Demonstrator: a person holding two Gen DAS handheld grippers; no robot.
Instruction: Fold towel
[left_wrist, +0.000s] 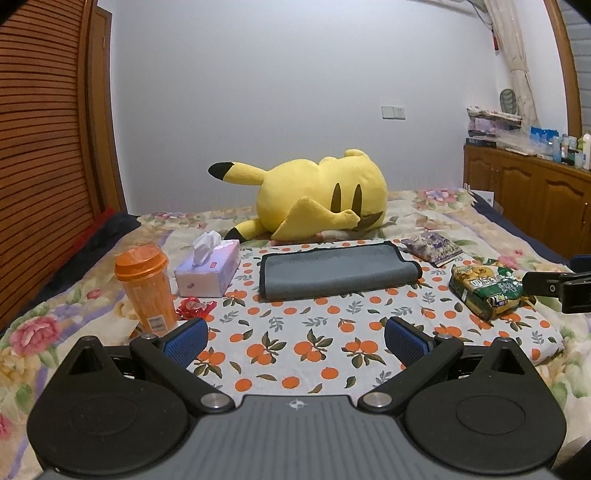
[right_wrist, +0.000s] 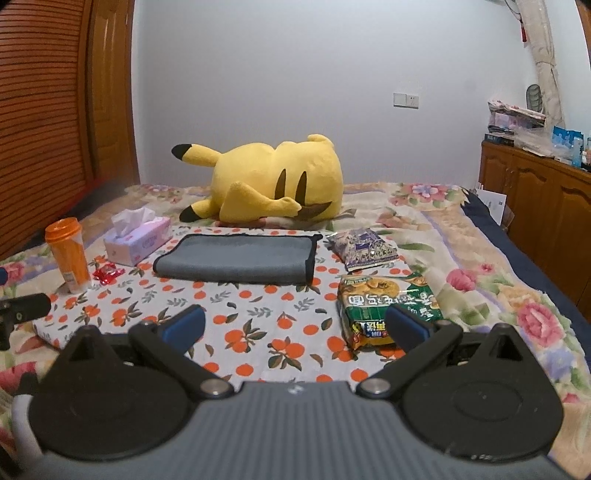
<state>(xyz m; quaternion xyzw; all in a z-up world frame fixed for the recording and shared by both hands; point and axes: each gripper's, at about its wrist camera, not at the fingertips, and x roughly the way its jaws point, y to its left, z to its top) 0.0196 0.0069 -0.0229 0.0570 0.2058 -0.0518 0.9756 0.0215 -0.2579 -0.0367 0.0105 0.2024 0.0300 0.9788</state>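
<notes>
A grey towel (left_wrist: 334, 271) with black edging lies folded into a long strip on an orange-print mat (left_wrist: 295, 332) on the bed. It also shows in the right wrist view (right_wrist: 236, 260). My left gripper (left_wrist: 295, 338) is open and empty, held back from the towel over the near part of the mat. My right gripper (right_wrist: 295, 326) is open and empty, also well short of the towel; its right finger (right_wrist: 408, 325) hangs over a green noodle packet (right_wrist: 388, 306). The right gripper's tip shows at the right edge of the left wrist view (left_wrist: 554, 286).
An orange bottle (left_wrist: 146, 284), tissue box (left_wrist: 208, 267) and red wrapper (left_wrist: 194, 306) stand left of the towel. A purple snack bag (left_wrist: 432, 247) and the green noodle packet (left_wrist: 487, 291) lie to its right. A yellow plush toy (left_wrist: 317, 195) lies behind. Wooden cabinets (left_wrist: 535, 206) line the right.
</notes>
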